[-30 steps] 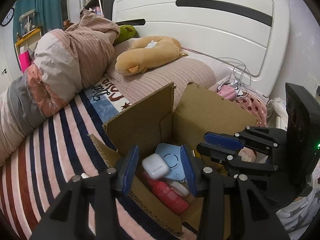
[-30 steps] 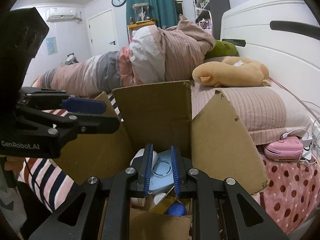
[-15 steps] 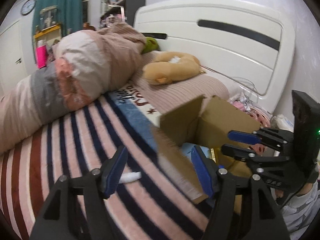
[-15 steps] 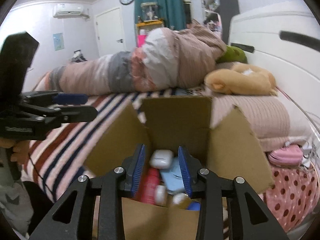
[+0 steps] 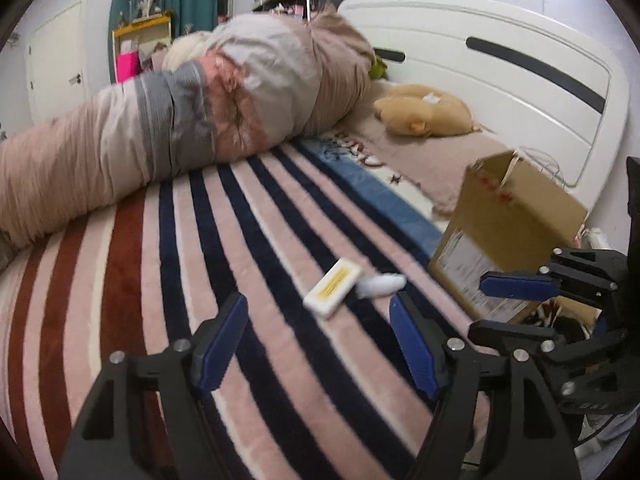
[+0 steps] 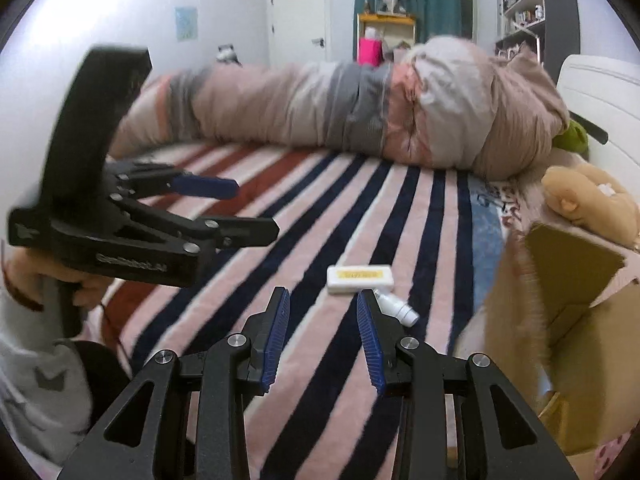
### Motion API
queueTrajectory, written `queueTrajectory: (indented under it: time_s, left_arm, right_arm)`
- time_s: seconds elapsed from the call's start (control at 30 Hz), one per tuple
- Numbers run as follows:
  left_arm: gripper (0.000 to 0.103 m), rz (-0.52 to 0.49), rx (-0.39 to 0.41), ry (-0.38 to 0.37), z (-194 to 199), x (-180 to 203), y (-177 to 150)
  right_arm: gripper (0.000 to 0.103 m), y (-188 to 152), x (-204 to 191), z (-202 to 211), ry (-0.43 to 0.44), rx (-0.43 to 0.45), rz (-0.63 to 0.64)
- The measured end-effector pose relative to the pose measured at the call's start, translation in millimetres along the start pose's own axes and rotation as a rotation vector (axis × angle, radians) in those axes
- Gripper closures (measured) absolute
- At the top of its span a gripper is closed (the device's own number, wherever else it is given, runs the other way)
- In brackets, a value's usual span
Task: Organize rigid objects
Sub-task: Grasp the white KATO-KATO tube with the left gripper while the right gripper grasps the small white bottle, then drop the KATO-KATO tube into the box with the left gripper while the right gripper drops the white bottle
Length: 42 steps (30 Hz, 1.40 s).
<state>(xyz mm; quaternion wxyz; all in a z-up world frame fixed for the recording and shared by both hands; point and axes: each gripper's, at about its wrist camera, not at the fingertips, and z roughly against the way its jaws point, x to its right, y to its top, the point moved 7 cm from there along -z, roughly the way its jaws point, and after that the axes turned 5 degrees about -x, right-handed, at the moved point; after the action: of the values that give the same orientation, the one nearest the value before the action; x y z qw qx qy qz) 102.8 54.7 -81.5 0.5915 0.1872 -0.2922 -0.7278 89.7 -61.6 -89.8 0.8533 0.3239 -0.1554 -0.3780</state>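
A flat white case with a yellow label [image 5: 333, 287] [image 6: 359, 279] lies on the striped blanket, with a small white bottle [image 5: 380, 285] [image 6: 396, 307] beside it. The open cardboard box [image 5: 508, 232] [image 6: 576, 320] stands to their right. My left gripper [image 5: 320, 344] is open and empty, just short of the case. My right gripper [image 6: 322, 340] is open and empty, hovering near the case and bottle. Each gripper shows in the other's view: the right one in the left wrist view [image 5: 516, 304], the left one in the right wrist view [image 6: 228, 208].
A rolled pink and grey duvet [image 5: 192, 116] [image 6: 360, 108] lies across the far side of the bed. A tan plush toy [image 5: 424, 114] [image 6: 588, 200] rests by the white headboard [image 5: 500, 80]. The striped blanket [image 5: 240, 240] covers the bed.
Both grippers have swung left, away from over the box, and now face the case and bottle on the blanket. Both have opened wider. The box contents are out of sight.
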Motion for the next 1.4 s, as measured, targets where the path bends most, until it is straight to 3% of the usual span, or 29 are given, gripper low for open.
queueTrajectory:
  time_s: [0.1,0.17,0.33,0.47,0.63,0.67,0.73,0.9,0.93,0.97,1.1,1.23,1.3,1.4]
  left_arm:
    - [0.033,-0.023,-0.048,-0.019,-29,-4,-7]
    - [0.033,-0.048,-0.085,-0.037,-56,-5,-11]
    - [0.033,-0.072,-0.128,-0.110,-106,0,-16]
    - [0.033,-0.062,-0.151,-0.150,-135,1,-16]
    - [0.034,-0.036,-0.135,-0.197,-155,3,-6]
    - [0.036,-0.033,-0.138,-0.198,-161,3,-3]
    - [0.050,-0.034,-0.145,-0.195,-165,3,-1]
    - [0.064,-0.030,-0.151,-0.225,-166,5,0]
    - [0.066,-0.030,-0.155,-0.218,-165,4,-1]
    - [0.067,-0.025,-0.160,-0.214,-163,2,-3]
    - [0.069,-0.018,-0.180,-0.193,-148,-3,-16]
    - [0.070,-0.007,-0.209,-0.179,-131,-6,-34]
    - [0.070,-0.003,-0.224,-0.169,-121,-7,-43]
    - [0.070,0.027,-0.230,-0.160,-114,-9,-51]
  right_arm:
    - [0.069,-9,8,-35,-0.035,-0.056,-0.049]
    - [0.058,-18,21,-59,-0.067,-0.084,-0.099]
    - [0.054,-39,58,-103,-0.165,-0.130,-0.204]
    - [0.038,-44,81,-122,-0.171,-0.115,-0.290]
    - [0.038,-39,89,-139,-0.160,-0.135,-0.279]
    - [0.038,-37,90,-141,-0.160,-0.135,-0.279]
    - [0.038,-33,92,-142,-0.160,-0.134,-0.275]
    - [0.044,-30,95,-146,-0.159,-0.138,-0.268]
    - [0.056,-29,95,-147,-0.164,-0.138,-0.264]
    - [0.063,-29,94,-146,-0.166,-0.138,-0.253]
    - [0.070,-29,85,-139,-0.138,-0.137,-0.202]
    - [0.085,-35,70,-133,-0.082,-0.149,-0.163]
    - [0.085,-39,60,-129,-0.038,-0.157,-0.146]
    - [0.085,-40,59,-126,-0.057,-0.148,-0.137]
